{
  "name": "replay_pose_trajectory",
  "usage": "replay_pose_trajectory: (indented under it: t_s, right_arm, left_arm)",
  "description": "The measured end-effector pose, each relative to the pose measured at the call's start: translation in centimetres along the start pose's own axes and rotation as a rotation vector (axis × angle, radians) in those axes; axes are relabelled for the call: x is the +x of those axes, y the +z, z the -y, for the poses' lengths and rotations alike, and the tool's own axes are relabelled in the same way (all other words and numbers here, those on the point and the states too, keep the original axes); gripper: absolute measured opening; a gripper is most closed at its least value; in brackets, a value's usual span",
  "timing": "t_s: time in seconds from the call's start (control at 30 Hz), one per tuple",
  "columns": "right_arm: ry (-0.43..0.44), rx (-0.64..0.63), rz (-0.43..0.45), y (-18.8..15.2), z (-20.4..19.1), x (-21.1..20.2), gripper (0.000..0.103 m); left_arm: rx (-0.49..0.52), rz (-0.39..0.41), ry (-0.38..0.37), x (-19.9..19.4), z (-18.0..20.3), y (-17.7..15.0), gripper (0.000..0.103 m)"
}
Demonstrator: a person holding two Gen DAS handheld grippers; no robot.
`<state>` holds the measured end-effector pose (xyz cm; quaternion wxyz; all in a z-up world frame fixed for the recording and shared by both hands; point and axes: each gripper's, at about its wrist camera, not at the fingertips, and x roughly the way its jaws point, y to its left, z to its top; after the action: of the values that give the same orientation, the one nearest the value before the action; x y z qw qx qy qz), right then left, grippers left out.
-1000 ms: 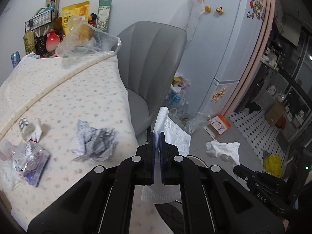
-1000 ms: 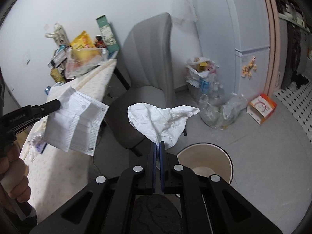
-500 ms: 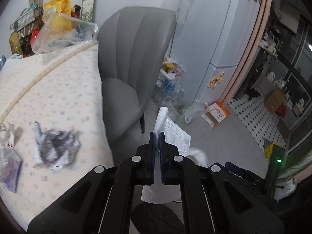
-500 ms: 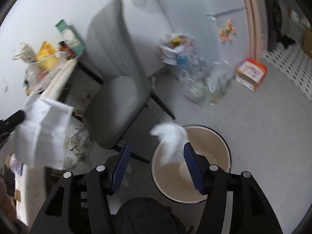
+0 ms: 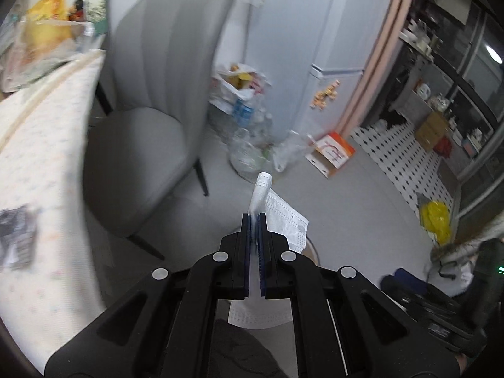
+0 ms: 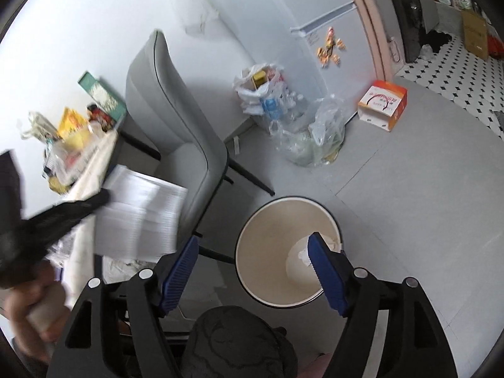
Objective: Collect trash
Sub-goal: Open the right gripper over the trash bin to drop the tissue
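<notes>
White face mask [image 5: 285,217] over bin [image 6: 252,236]

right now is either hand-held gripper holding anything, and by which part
Left hand-held gripper pinches the face mask by its folded edge. Right hand-held gripper is opening, nothing between its jaws.

Open bin [image 6: 252,236] mouth directly below right gripper [image 6: 253,245]: no lid, white crumpled tissue [image 6: 302,252] at the bottom, jaws opening with nothing between them. Bare grey floor [image 6: 409,204] from 12 to 4 o'clock of the bin, free for passage. Grey chair [image 6: 176,119] at 10 o'clock, its dark legs reaching close to the rim. Table edge [image 6: 94,163] at 9 o'clock, beyond the chair. Left gripper [image 5: 254,220], clamped on a white face mask [image 5: 283,220], occupying the space at 9 o'clock of the bin. Bagged bottles [image 6: 296,126] at 12 o'clock and an orange-white box [image 6: 382,104] at 1 o'clock, against the fridge [image 6: 315,15].
</notes>
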<state>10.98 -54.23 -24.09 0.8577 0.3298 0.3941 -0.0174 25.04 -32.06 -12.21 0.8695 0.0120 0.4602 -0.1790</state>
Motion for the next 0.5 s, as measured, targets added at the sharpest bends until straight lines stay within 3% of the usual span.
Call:
replay_pose_trajectory:
  t_s: [0.3, 0.33, 0.37, 0.43, 0.5]
  right_arm:
    - [-0.075, 0.015, 0.057, -0.3, 2.0, -4.2, 0.075]
    - [-0.081, 0.022, 0.054, -0.4, 2.3, -4.2, 0.075]
    - [-0.086, 0.028, 0.050, -0.5, 2.4, -4.2, 0.075]
    - [-0.092, 0.025, 0.046, -0.6, 2.6, -4.3, 0.075]
    - [-0.092, 0.010, 0.047, -0.7, 2.1, -4.5, 0.075]
  left_arm:
    - [0.029, -0.145, -0.037, 6.4, 2.9, 0.1, 0.006]
    - [0.022, -0.150, -0.040, 6.6, 2.9, 0.0, 0.012]
    - [0.012, -0.154, -0.035, 6.7, 2.6, 0.0, 0.034]
    - [-0.027, -0.131, -0.037, 6.0, 2.0, 0.0, 0.064]
    - [-0.039, -0.098, -0.025, 4.8, 1.5, 0.1, 0.064]
